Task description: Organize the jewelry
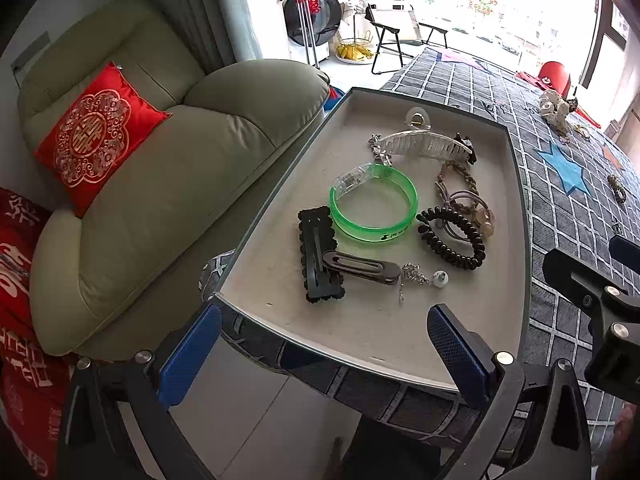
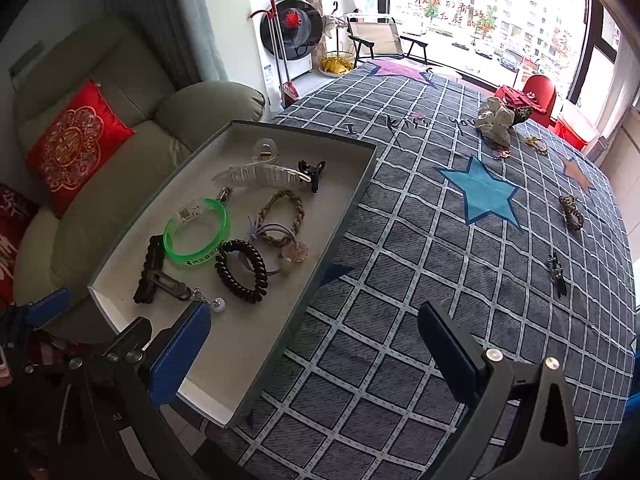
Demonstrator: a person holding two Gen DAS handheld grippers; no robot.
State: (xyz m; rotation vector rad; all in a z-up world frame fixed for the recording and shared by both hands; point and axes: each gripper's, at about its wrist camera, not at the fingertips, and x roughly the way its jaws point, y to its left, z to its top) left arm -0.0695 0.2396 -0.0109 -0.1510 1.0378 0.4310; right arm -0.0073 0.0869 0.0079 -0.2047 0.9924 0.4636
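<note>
Right wrist view shows your right gripper [image 2: 316,354] spread wide and empty, like your left gripper [image 1: 324,354]. Pieces still lie on the bedspread [image 2: 400,280], outside the tray [image 2: 348,216]. Take the leopard scrunchie [image 2: 571,210]: light, soft; pinch across its band.

Your tray [image 2: 352,196] sits on the bedspread's [image 2: 420,280] left edge; the bangle [image 2: 198,236] lies inside, left of the coil tie [image 2: 240,270].
</note>
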